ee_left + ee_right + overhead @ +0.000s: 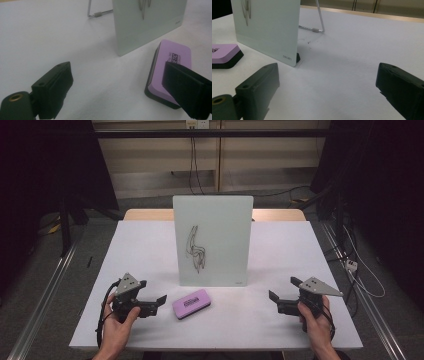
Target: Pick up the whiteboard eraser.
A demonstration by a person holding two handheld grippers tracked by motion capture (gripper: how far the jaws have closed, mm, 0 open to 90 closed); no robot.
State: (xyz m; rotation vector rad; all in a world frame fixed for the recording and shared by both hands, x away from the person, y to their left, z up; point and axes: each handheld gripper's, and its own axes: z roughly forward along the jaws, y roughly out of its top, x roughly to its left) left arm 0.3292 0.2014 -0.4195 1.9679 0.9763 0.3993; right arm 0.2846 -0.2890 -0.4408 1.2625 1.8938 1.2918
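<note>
A small glass whiteboard (213,240) stands upright on a wire stand in the middle of the white table (140,245), with dark scribbles (196,249) on its face. A purple eraser (191,303) with a black base lies flat in front of it, towards the left. My left gripper (153,296) rests open just left of the eraser (172,65), its right jaw partly covering the eraser's near corner in the left gripper view. My right gripper (283,289) is open at the front right, holding nothing. The board (267,27) and eraser (224,55) lie to its left.
The board's wire stand (318,23) reaches back behind it. Beyond the table's far edge are a wooden strip (145,214), floor cables and dark curtains. Metal rails (45,295) run along both sides of the table.
</note>
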